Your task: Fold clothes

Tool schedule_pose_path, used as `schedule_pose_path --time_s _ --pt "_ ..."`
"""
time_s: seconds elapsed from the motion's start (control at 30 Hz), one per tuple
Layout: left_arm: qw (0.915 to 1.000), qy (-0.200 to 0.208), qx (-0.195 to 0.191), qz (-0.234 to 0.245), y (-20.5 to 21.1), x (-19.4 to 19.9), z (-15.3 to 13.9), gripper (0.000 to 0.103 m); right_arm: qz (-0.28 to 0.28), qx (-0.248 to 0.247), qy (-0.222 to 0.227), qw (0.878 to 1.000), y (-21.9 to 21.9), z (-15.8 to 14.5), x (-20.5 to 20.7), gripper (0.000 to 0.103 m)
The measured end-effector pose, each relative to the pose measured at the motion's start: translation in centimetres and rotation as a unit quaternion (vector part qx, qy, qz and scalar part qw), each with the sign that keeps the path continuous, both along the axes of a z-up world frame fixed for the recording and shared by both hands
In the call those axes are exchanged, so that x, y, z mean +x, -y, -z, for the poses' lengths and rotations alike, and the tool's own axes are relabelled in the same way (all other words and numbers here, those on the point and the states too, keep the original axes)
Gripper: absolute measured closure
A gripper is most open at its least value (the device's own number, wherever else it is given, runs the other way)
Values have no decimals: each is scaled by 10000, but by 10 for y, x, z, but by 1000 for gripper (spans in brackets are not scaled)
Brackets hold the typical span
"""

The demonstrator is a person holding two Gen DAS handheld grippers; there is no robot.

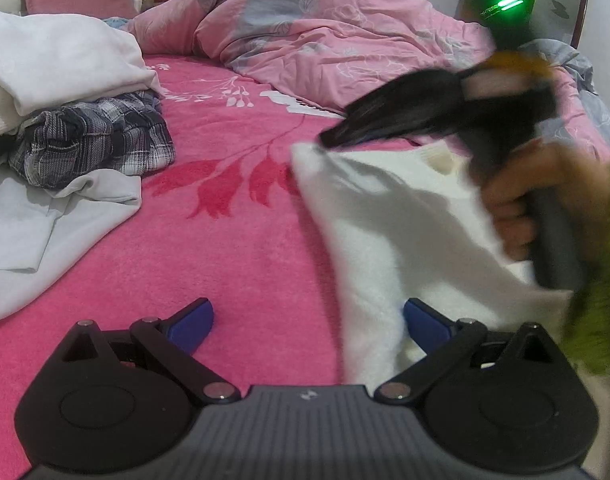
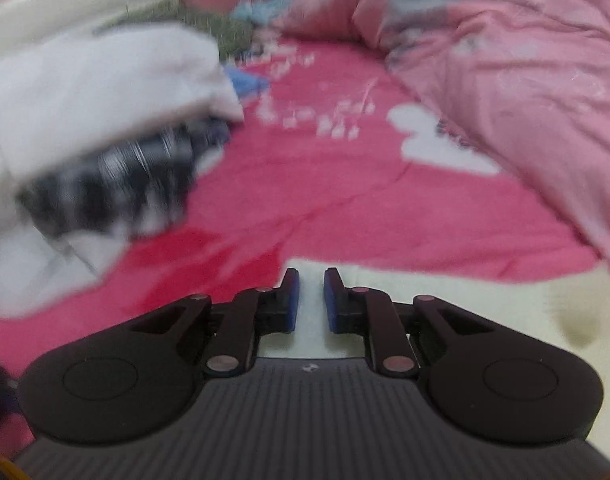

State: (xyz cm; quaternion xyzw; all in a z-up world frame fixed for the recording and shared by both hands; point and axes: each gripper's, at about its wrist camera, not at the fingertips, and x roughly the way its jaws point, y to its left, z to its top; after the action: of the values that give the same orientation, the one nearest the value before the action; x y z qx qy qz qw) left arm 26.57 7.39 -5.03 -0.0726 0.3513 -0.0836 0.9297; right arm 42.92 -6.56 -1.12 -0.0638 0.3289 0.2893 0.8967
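Notably, right gripper (image 1: 325, 142): nearly closed, a corner of the white garment (image 1: 389, 216) was pinched and lifted for folding.
Left gripper (image 1: 305, 320): held wide open, empty, at the garment's near edge.

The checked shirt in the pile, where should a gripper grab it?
Best guess: pinch the checked shirt at its bunched right edge, coming from the open pink blanket side. White clothes lie on top of it on the left, and grey cloth lies in front, so only that side is clear, with folds thick enough to pinch.

Clothes pile (image 1: 85, 136) lies left of garment (image 1: 385, 216).
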Motion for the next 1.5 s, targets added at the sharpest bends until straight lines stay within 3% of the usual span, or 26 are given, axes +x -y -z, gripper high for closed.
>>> schedule_pose_path --time_s 0.1,0.17,0.23,0.33,0.43,0.53,0.73,0.93,1.03,1.17,1.23,1.37,1.5 --pt "10000 -9 15 -5 1 1 0 1 -178 10 253 9995 16 -29 -26 93" --pt "10000 -10 18 -6 1 1 -1 1 -472 -83 196 9987 21 -33 -39 93" --pt "10000 -11 14 -5 0 1 -1 1 -740 -272 47 9969 18 -23 -48 93" --pt "10000 -15 3 -4 0 1 0 1 -851 -581 -189 9945 11 19 -47 95" --pt "10000 -4 -7 3 -1 1 0 1 -654 -185 -321 9972 21 25 -44 96" --pt "10000 0 -4 6 -2 1 0 1 -674 -284 -206 9971 24 13 -53 95" --pt "10000 -7 17 1 0 0 0 1 -724 373 -190 9965 43 -12 -64 95" --pt "10000 -11 6 2 0 1 0 1 -943 100 -396 9947 21 18 -53 95" --pt "10000 -8 16 6 0 0 0 1 -762 360 -594 9947 25 19 -44 95" --pt "10000 -11 21 5 1 1 0 1 -394 355 -275 9982 29 5 -38 94" --pt "10000 -12 18 4 1 1 0 1 -93 265 -441 9986 29 15 -23 95" --pt "10000 -15 5 6 0 1 0 1 72 97 -342 9993 23 26 -18 95" --pt "10000 -19 -8 10 -1 2 0 1 570 261 -33 9980 46 7 -31 94"
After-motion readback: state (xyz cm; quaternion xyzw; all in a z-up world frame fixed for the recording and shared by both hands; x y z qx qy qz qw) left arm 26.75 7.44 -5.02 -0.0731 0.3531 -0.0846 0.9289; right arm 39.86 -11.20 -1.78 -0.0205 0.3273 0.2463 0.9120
